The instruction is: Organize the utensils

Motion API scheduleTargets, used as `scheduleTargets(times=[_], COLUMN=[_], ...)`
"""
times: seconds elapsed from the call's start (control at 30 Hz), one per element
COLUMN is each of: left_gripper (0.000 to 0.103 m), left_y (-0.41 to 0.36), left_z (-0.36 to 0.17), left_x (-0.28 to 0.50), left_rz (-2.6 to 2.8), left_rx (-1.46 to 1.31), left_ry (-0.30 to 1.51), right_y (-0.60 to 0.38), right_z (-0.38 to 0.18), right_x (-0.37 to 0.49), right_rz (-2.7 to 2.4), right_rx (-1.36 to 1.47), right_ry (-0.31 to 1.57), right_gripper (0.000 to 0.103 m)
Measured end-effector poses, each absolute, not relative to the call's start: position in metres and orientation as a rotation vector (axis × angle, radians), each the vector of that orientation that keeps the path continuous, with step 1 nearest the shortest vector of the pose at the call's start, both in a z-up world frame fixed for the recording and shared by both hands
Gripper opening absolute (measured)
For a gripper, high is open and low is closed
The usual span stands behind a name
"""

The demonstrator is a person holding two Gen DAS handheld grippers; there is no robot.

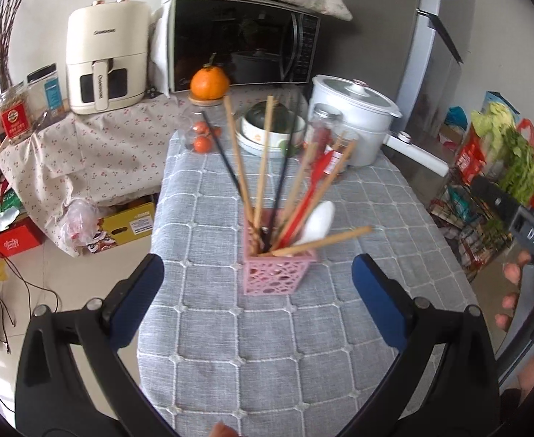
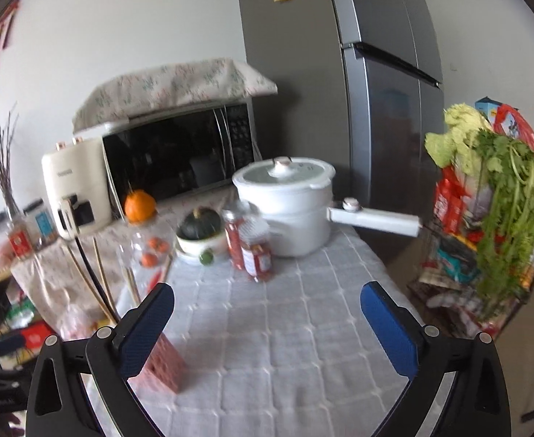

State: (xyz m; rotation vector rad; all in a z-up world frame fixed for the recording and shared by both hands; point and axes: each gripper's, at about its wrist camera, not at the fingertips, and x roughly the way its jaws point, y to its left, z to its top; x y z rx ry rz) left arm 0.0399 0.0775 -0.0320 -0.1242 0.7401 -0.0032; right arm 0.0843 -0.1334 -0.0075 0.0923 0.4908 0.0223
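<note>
While both grippers hang with jaws spread wide and nothing between them, the pink basket stands upright on the grey checked tablecloth, crowded with chopsticks and a white spoon, just ahead of the left gripper; the right gripper faces bare cloth beside it.

Table: holder stands near its middle, nothing touching it.
Holder: chopsticks and spoon stand in it, fanned out.
Behind holder: bowl, jars, pot in a row at the far end.
Left of bowl: orange on a jar.
Behind table: microwave, air fryer to its left.
Right of table: fridge, rack with greens.
</note>
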Motion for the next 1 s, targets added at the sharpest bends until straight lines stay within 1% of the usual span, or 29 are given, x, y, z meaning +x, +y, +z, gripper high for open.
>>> scheduleTargets(times=[0.13, 0.3, 0.57, 1.0], left_gripper=[0.102, 0.102, 0.102, 0.102], left_y=[0.059, 0.049, 0.033, 0.033], left_z=[-0.030, -0.031, -0.028, -0.037], left_x=[0.031, 0.025, 0.026, 0.031], left_rz=[-0.024, -0.048, -0.070, -0.060], left_rx=[-0.089, -0.108, -0.112, -0.111], left_ry=[0.739, 0.755, 0.758, 0.786], right_y=[-0.145, -0.159, -0.155, -0.148], right_z=[-0.016, -0.022, -0.024, -0.036], right_x=[0.072, 0.057, 0.053, 0.062], right_rz=[-0.020, -0.028, 0.012, 0.038], right_rx=[0.049, 0.064, 0.039, 0.020], right_ry=[0.601, 0.644, 0.679, 0.726], right_gripper=[0.103, 0.103, 0.103, 0.103])
